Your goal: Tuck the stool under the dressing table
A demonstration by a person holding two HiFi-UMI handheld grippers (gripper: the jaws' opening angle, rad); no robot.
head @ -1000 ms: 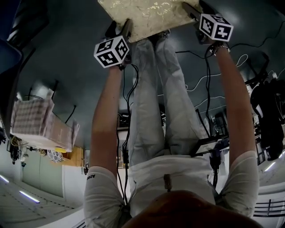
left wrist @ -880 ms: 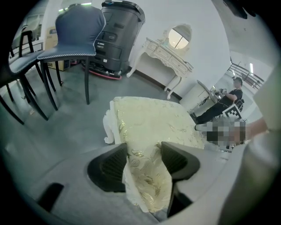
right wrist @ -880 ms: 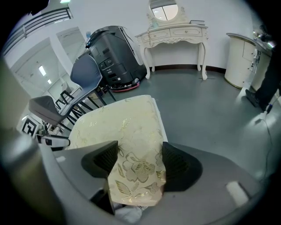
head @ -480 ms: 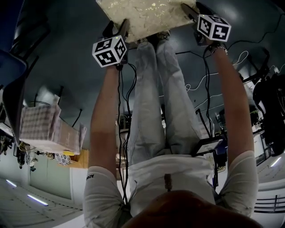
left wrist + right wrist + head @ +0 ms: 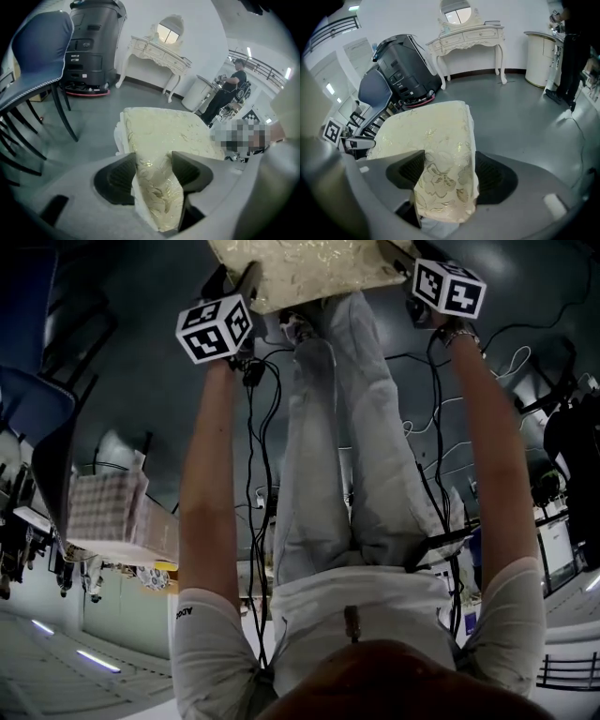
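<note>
The stool (image 5: pixel 309 268) has a cream seat cushion with a gold leaf pattern and shows at the top of the head view. My left gripper (image 5: pixel 242 285) is shut on the cushion's left corner (image 5: pixel 154 187), which fills the gap between its pads. My right gripper (image 5: pixel 401 259) grips the opposite corner (image 5: pixel 445 183); its jaws have just been opening a little, but the cushion still sits pressed between them. The white dressing table (image 5: pixel 157 49) with an oval mirror stands against the far wall, beyond the stool (image 5: pixel 426 129), and the dressing table (image 5: pixel 468 35) has open floor beneath it.
A black floor-cleaning machine (image 5: pixel 405 65) stands left of the table. A blue chair (image 5: pixel 37 56) is near my left side. A white round cabinet (image 5: pixel 539 51) and a standing person (image 5: pixel 229 91) are to the right. Cables (image 5: pixel 422 409) lie on the grey floor.
My left gripper has swung left and slightly up in the head view, and the stool has shifted toward the picture's top. The right gripper has moved only a little.
</note>
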